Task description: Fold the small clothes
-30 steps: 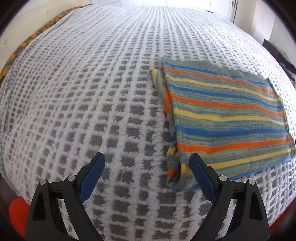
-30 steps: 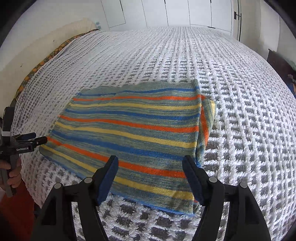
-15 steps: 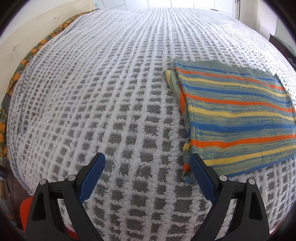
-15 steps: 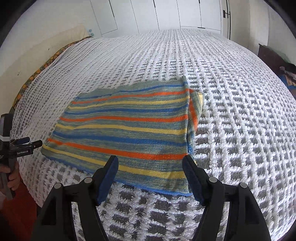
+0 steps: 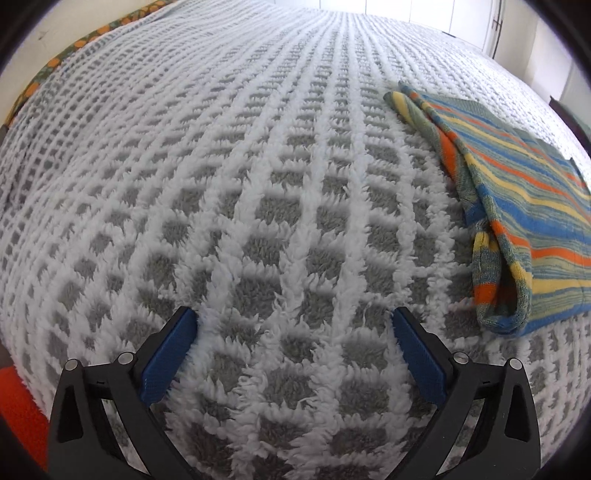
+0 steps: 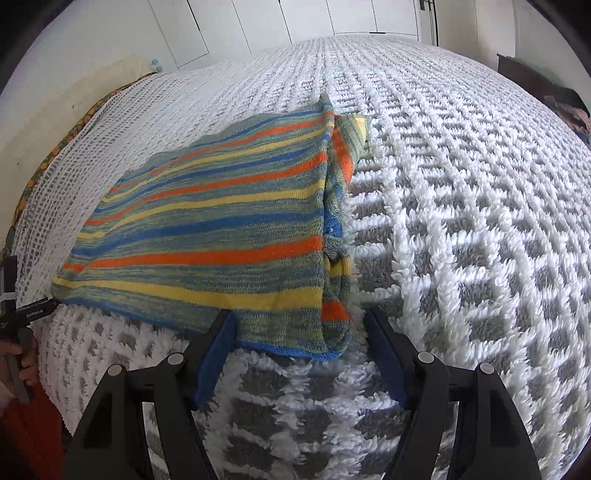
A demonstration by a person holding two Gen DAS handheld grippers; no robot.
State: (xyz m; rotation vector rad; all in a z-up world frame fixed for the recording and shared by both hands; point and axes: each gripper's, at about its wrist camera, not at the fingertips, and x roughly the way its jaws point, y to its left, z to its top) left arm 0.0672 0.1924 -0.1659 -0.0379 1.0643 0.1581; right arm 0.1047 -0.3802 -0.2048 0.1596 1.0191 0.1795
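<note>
A folded knit garment (image 6: 221, 221) with orange, yellow, blue and green stripes lies flat on the bed. A lower layer peeks out along its right edge. My right gripper (image 6: 299, 315) stands open, low over the bed. The garment's near right corner lies between its fingers, and the pads do not press on it. In the left wrist view the garment (image 5: 517, 206) sits at the right edge. My left gripper (image 5: 295, 317) is to its left, close above the bare bedspread, its jaws opening wide with only blanket between them. The left gripper (image 6: 22, 317) also shows in the right wrist view, held by a hand (image 6: 14, 354).
A fluffy white and grey waffle bedspread (image 5: 258, 184) covers the whole bed. A patterned sheet edge (image 5: 55, 62) runs along the left side. White cupboard doors (image 6: 258, 26) stand behind the bed. An orange floor patch (image 5: 18, 406) shows below the bed's near edge.
Both grippers have sunk closer to the bed. The left one slid left, so the garment now sits at its view's right edge. The right one closed in on the garment's near corner.
</note>
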